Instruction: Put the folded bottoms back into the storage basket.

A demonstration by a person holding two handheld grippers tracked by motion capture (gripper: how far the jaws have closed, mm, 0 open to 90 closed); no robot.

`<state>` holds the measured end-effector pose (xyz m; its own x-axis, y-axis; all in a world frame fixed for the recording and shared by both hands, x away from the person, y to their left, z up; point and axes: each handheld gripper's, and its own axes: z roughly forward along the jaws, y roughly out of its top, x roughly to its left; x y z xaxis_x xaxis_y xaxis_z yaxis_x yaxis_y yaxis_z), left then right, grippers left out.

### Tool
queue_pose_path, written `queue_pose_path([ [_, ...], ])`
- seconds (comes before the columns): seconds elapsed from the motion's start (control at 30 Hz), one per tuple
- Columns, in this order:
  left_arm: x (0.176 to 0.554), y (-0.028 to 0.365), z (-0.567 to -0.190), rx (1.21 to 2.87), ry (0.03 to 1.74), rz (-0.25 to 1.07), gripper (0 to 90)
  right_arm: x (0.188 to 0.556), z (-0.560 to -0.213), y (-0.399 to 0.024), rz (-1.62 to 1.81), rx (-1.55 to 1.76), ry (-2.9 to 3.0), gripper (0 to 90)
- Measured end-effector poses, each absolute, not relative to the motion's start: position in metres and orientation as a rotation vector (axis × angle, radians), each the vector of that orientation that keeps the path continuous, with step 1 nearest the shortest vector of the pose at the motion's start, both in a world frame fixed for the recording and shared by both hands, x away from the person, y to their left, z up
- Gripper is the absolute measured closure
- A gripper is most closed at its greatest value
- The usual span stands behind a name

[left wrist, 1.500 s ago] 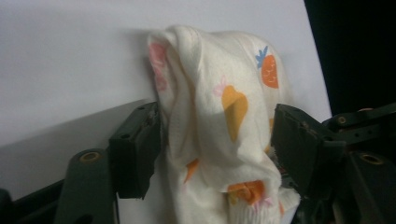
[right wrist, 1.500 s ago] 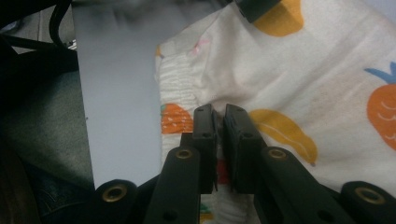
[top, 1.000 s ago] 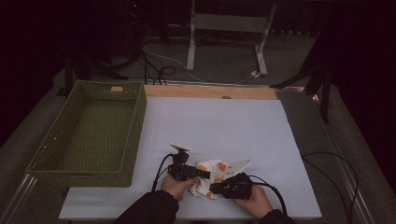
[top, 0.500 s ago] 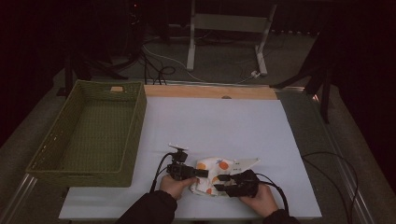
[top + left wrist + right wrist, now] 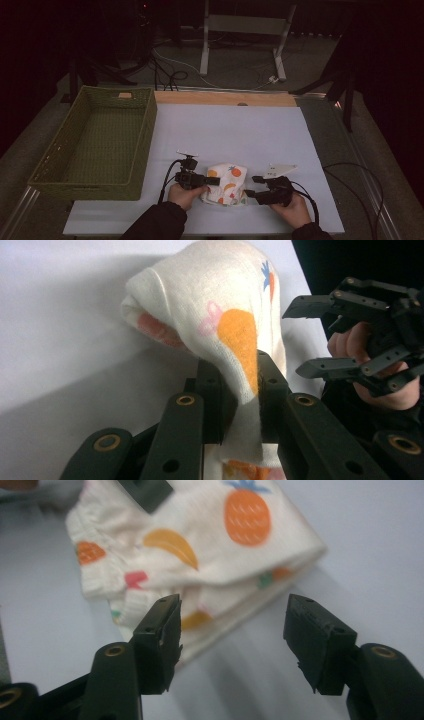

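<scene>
High view dim, dark room beyond 12 o'clock; tabletop [image 5: 260, 135] evenly lit. Right tool [image 5: 232, 635] view motion-blurred, soft shadows at 6 o'clock.

A folded white cloth [image 5: 226, 184] printed with orange and yellow fruit is seen at the lower centre of the high view, bunched in layers on the white table. One edge is lifted and creased, the rest lying flat.

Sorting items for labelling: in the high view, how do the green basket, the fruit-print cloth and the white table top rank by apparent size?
1. white table top
2. green basket
3. fruit-print cloth

The gaps look plain, though the cloth is folded.
</scene>
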<state>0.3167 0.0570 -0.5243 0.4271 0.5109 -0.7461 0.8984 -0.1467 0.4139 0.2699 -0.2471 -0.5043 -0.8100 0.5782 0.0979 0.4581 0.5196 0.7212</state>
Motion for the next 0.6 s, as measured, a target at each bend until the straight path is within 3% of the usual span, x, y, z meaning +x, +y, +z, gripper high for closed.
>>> queue_pose_path([
  [0.6,0.322,0.071,-0.511,1.787,1.202,-0.512,78.8,0.273,-0.504,-0.273,1.109,0.977,2.524,26.8],
])
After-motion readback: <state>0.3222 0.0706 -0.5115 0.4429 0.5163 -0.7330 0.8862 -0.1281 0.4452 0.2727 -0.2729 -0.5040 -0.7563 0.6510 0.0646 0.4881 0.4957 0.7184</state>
